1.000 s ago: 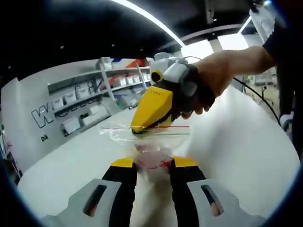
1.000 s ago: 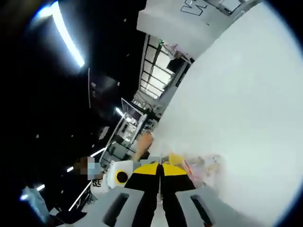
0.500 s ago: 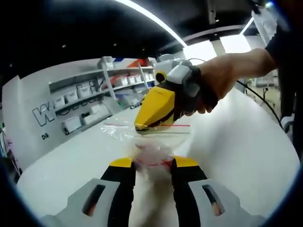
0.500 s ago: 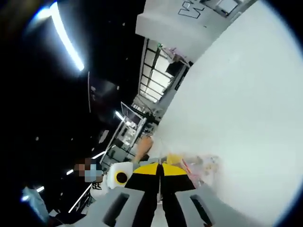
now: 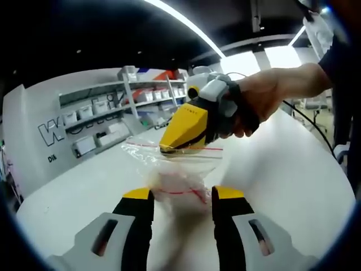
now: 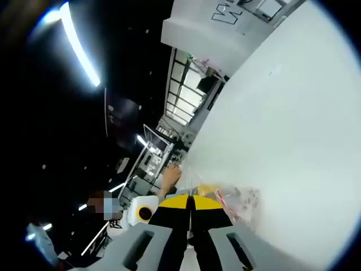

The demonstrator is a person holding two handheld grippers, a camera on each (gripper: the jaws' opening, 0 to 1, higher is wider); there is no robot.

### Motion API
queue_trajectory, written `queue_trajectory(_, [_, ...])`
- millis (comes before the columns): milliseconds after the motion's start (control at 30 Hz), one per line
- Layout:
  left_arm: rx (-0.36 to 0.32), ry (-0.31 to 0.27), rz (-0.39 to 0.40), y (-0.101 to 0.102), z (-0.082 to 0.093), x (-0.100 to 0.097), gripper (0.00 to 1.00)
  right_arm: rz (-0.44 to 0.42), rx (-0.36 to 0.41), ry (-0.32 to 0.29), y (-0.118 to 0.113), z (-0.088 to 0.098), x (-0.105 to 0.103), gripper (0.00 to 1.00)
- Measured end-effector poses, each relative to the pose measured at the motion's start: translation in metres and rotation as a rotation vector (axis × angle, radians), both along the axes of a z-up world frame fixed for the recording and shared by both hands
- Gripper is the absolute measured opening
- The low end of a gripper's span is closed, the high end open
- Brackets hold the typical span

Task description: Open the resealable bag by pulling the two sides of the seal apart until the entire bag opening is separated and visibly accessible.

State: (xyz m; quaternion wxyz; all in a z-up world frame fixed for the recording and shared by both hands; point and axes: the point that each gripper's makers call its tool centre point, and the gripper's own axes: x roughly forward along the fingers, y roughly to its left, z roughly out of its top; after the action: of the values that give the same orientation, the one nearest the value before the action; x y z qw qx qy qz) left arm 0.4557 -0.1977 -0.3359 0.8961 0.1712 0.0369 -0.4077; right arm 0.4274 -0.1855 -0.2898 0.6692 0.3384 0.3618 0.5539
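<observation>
a: where was the resealable bag (image 5: 177, 169)?

b: centre of the left gripper view, above the white worktop (image 5: 282, 169) — right tongs (image 5: 164, 149) clamped on its red seal edge.

a: and the left tongs (image 5: 181, 195)?

b: jaws parted, bag between — grip unclear. if they weren't holding, the seal could slip free or stay shut.

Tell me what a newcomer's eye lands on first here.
In the left gripper view, the yellow right claw, held by a hand, pinches the red-striped seal of a clear resealable bag at centre. Below it, the left claw stands open around the bag over a white table.
</observation>
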Motion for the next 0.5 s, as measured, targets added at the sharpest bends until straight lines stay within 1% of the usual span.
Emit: queue_trajectory(500, [-0.049, 0.031, 0.013, 0.0066, 0.0021, -0.0004, 0.40, -0.022, 0.019, -0.005, -0.0036, 0.0024, 0.0018, 0.00])
